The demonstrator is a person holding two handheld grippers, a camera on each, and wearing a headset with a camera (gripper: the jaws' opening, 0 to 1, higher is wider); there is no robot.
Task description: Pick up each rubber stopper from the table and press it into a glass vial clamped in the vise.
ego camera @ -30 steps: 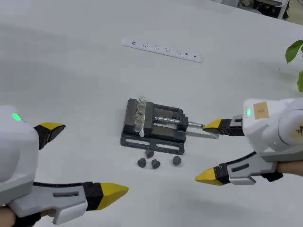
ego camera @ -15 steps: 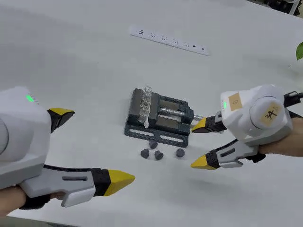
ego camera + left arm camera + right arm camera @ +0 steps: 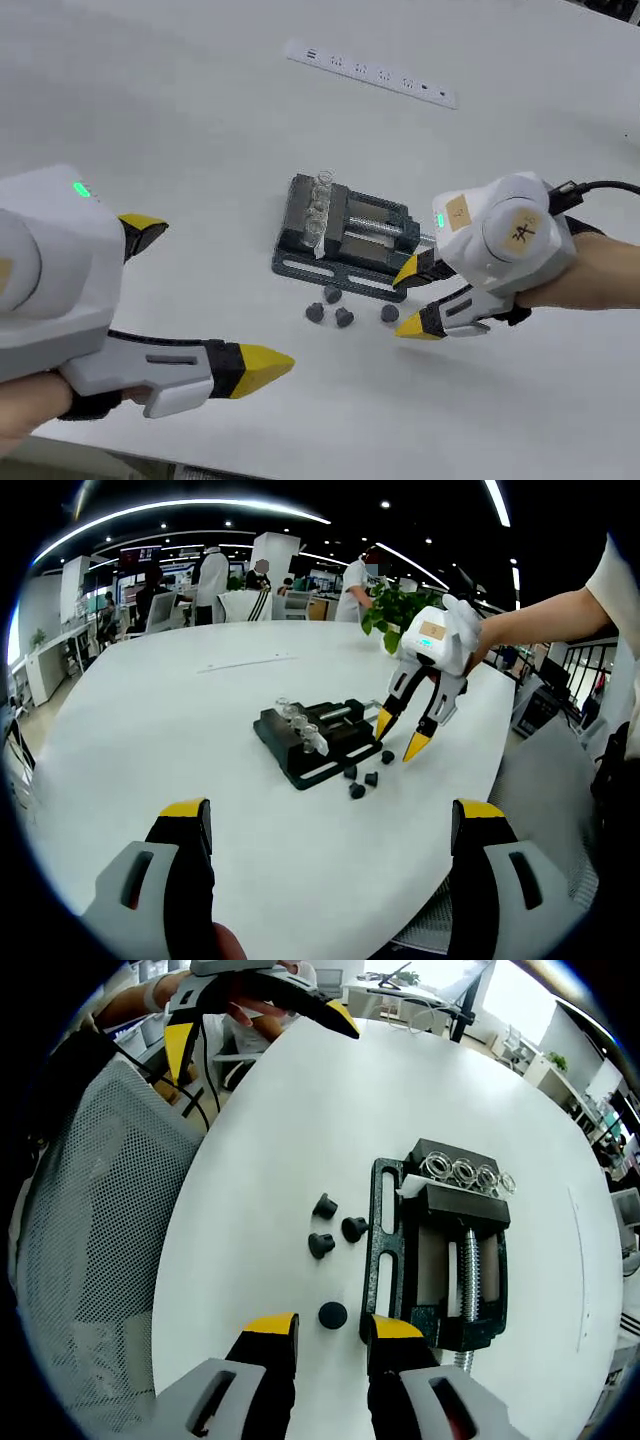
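Observation:
A black vise [image 3: 345,240] [image 3: 315,735] [image 3: 445,1250] clamps a row of clear glass vials [image 3: 322,205] [image 3: 465,1172]. Several dark rubber stoppers lie on the white table in front of it; the one nearest the right gripper [image 3: 390,313] [image 3: 332,1314] sits apart from the others [image 3: 333,295] [image 3: 324,1205]. My right gripper [image 3: 408,300] [image 3: 400,735] [image 3: 333,1328] is open, its yellow tips straddling that stopper just above it and beside the vise's screw end. At the near left my left gripper [image 3: 215,295] [image 3: 330,825] [image 3: 262,1032] is wide open, holding nothing.
A white power strip [image 3: 370,72] [image 3: 245,663] lies on the table beyond the vise. A black cable [image 3: 600,187] trails from the right gripper. A mesh chair [image 3: 90,1210] stands at the table's edge. A green plant [image 3: 395,605] and people are in the background.
My right gripper has moved left and down to the stopper beside the vise, and its tips look closer together. The left gripper has stayed wide open at the near left.

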